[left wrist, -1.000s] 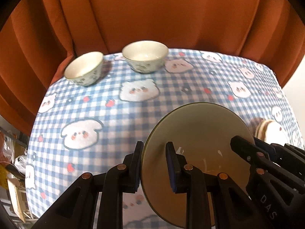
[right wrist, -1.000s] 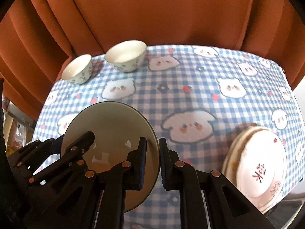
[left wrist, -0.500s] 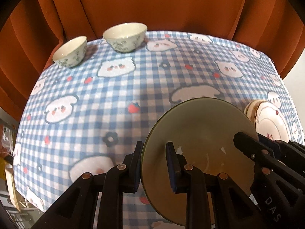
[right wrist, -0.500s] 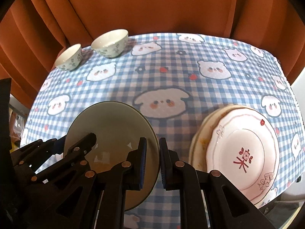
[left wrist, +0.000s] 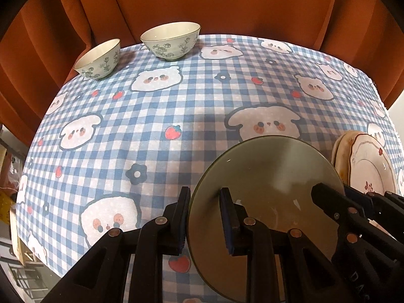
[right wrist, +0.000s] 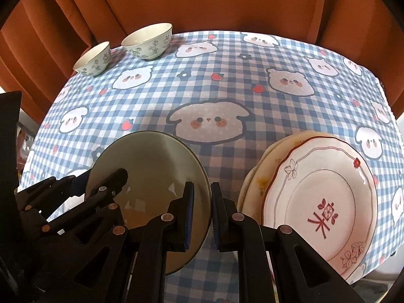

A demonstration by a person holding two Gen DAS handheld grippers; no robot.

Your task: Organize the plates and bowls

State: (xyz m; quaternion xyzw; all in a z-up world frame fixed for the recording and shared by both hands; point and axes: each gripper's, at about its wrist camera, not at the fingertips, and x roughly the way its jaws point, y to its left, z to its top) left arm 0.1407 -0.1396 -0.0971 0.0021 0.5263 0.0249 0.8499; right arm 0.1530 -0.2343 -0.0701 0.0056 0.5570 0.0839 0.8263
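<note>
A blue checked tablecloth [left wrist: 176,106] covered the table, backed by a rust curtain [left wrist: 202,2]. Both the left gripper [left wrist: 205,218] and right gripper [right wrist: 202,213] were clamped on opposite rims of a plain olive plate [left wrist: 272,174], held above the cloth. Stacked patterned plates [right wrist: 320,202] lay just right of the right gripper; two bowls [left wrist: 170,40] sat far ahead-left.

Both grippers point steeply down, side by side. Left gripper [left wrist: 205,217] clamped on left rim of the olive plate [left wrist: 272,176], one finger on each face. Right gripper [right wrist: 202,213] clamped on the right rim likewise. Each gripper's black fingers visible in the other's view.
</note>
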